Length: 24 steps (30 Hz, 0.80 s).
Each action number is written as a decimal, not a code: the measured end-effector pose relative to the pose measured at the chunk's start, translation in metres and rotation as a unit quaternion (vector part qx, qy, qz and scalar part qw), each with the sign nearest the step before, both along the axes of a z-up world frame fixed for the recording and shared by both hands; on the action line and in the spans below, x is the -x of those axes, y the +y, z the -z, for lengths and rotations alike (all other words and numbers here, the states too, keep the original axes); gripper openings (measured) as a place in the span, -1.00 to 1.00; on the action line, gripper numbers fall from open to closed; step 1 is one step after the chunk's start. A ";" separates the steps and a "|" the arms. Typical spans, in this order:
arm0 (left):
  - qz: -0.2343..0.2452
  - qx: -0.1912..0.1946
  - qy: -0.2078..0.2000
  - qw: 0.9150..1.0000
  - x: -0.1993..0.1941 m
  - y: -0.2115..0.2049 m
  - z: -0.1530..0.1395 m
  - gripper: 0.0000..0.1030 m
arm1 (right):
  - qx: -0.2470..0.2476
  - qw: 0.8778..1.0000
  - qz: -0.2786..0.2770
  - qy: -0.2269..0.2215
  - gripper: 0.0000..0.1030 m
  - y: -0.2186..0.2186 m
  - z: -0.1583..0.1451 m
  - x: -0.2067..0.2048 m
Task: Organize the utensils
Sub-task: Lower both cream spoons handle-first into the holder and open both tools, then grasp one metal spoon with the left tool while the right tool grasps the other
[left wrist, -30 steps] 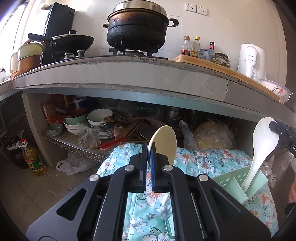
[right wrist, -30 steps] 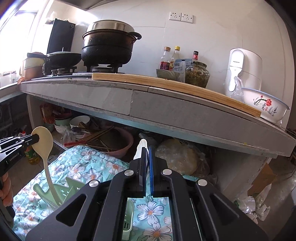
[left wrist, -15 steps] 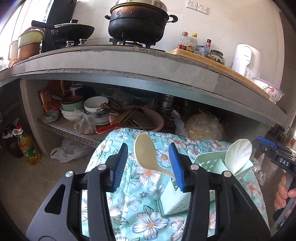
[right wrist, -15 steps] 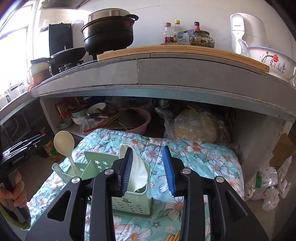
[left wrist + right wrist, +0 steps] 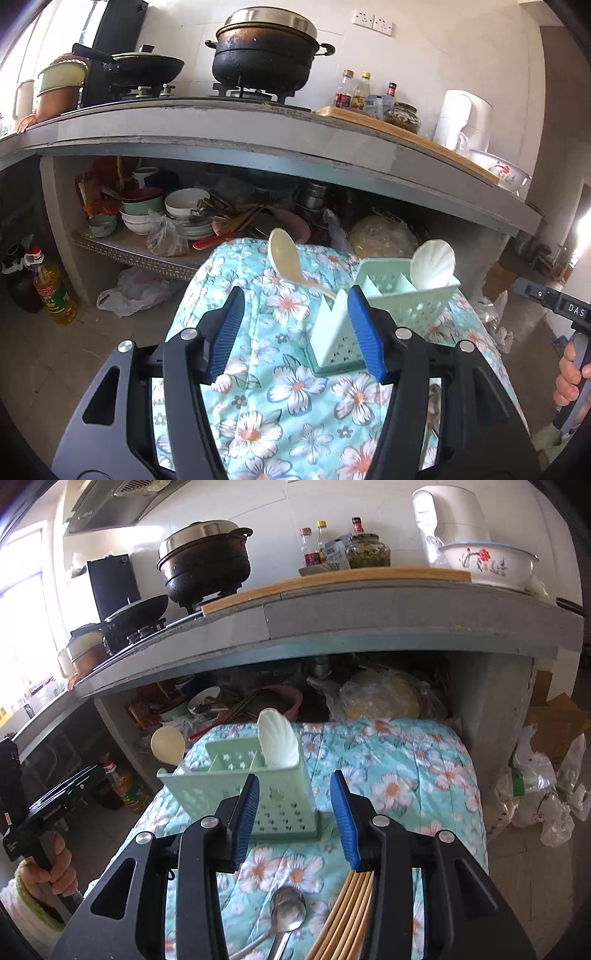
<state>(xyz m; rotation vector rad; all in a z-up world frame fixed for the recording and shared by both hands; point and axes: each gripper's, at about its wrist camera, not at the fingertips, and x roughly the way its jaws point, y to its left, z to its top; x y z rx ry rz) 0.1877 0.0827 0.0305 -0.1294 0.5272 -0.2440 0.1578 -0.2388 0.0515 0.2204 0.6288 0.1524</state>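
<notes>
Both tools have just been opening and hold nothing: the left tool [image 5: 295,328] and right tool [image 5: 293,812] sit with jaws apart. The green caddy [image 5: 236,775] stands on the floral surface [image 5: 413,775], cream spoon [image 5: 168,746] leaning out at 10 o'clock, white scoop [image 5: 277,742] at its right end. Metal spoons [image 5: 286,912] and chopsticks [image 5: 347,912] lie at 6 o'clock.

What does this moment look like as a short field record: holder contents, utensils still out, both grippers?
surface: floral cloth
holder: green utensil caddy, upright on the cloth
in holder: cream spoon leaning out at one end; white shell-shaped scoop at the other end
still out: metal spoons and chopsticks lying on the cloth, near the right gripper
left gripper: jaws just opened, nothing held
right gripper: jaws just opened, nothing held
</notes>
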 end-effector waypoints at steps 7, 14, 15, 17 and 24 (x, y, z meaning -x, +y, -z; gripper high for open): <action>0.130 0.031 0.110 0.985 0.032 -0.023 0.049 0.08 | -0.032 0.994 -0.021 0.106 -0.24 0.015 0.065 0.057; 0.230 0.013 0.214 0.949 0.057 -0.078 0.110 -0.08 | -0.058 0.978 -0.035 0.195 -0.29 0.032 0.126 0.076; 0.244 0.008 0.222 0.944 0.061 -0.086 0.116 -0.12 | -0.061 0.976 -0.040 0.204 -0.31 0.034 0.131 0.076; 0.270 -0.007 0.231 0.935 0.066 -0.102 0.124 -0.20 | -0.067 0.973 -0.046 0.215 -0.37 0.038 0.138 0.075; 0.280 -0.091 0.245 0.924 0.072 -0.137 0.147 -0.73 | -0.049 0.968 -0.061 0.238 -0.50 0.048 0.152 0.064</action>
